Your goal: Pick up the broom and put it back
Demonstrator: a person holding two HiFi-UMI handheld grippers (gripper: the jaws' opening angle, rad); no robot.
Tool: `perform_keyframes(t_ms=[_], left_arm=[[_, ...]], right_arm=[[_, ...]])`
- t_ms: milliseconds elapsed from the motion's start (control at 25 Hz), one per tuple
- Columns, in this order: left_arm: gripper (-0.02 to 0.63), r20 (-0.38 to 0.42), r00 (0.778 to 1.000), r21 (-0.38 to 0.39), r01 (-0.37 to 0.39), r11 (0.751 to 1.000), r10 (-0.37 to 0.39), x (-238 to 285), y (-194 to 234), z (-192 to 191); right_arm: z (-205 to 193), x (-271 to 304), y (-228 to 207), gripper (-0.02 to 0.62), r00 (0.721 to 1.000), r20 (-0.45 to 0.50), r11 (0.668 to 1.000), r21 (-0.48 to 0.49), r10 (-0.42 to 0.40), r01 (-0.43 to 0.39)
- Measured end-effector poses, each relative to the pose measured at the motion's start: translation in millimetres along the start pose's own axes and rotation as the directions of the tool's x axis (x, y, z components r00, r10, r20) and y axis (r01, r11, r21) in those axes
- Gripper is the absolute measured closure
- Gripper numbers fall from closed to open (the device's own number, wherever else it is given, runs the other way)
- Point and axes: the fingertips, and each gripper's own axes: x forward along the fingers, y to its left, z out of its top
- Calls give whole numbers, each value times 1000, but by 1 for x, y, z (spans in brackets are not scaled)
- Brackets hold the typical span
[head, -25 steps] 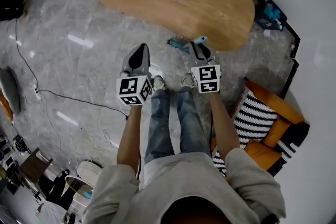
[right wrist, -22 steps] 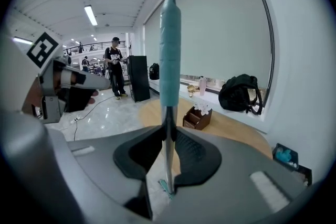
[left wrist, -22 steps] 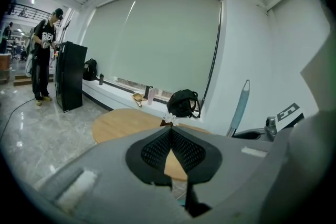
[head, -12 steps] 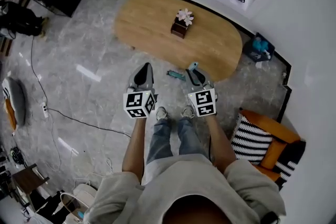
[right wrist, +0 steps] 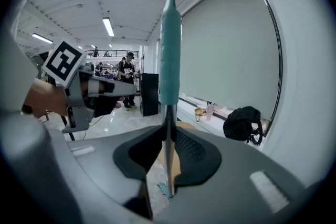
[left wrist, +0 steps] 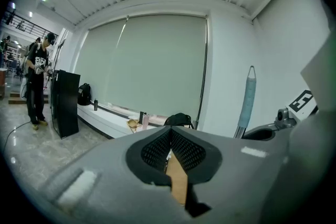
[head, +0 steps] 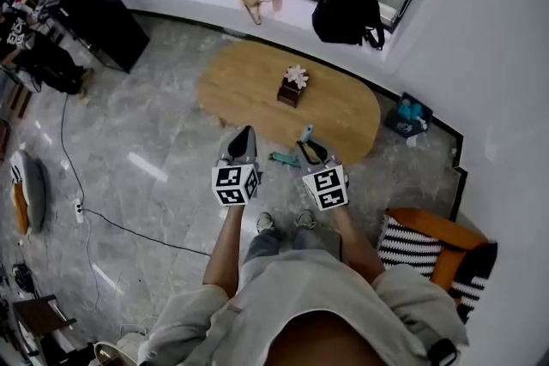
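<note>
- Between the clenched jaws of your right gripper (right wrist: 168, 138), the silver-shafted, teal-gripped broom (right wrist: 170, 55) runs upright, head low.
- Your left gripper (left wrist: 170, 140), pinched together on nothing, sits just beside it.

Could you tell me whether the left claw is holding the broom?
No, the left claw is shut and empty; the right claw clamps the broom.

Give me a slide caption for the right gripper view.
Right gripper shut on the broom, fingers pinching its metal pole just beneath the teal grip.
</note>
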Motion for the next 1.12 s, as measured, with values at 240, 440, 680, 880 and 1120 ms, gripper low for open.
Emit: perform_keyframes(t_ms=[240,440,680,880,1120], left_arm=[[604,40,996,32,78,996,-80,-1,-27,33],[604,39,982,54,185,981,-187,7,-58,41],[604,10,930,68,367,928,-369,22,-120,34],[604,-43,834,79,551,831,-550,30,-192,19],[604,-91,712,90,702,706,-697,22,-270,6]], right_arm=[[17,-31,-4,520,998,27,997,38,-65,64],[15,-64,-9,520,990,29,988,75,-141,138],[-3,-119,-27,520,953,2,943,144,-303,299],[-25,-180,-43,520,882,-48,860,202,-469,468],[-46,-249,-66,520,772,-101,739,234,-627,632]])
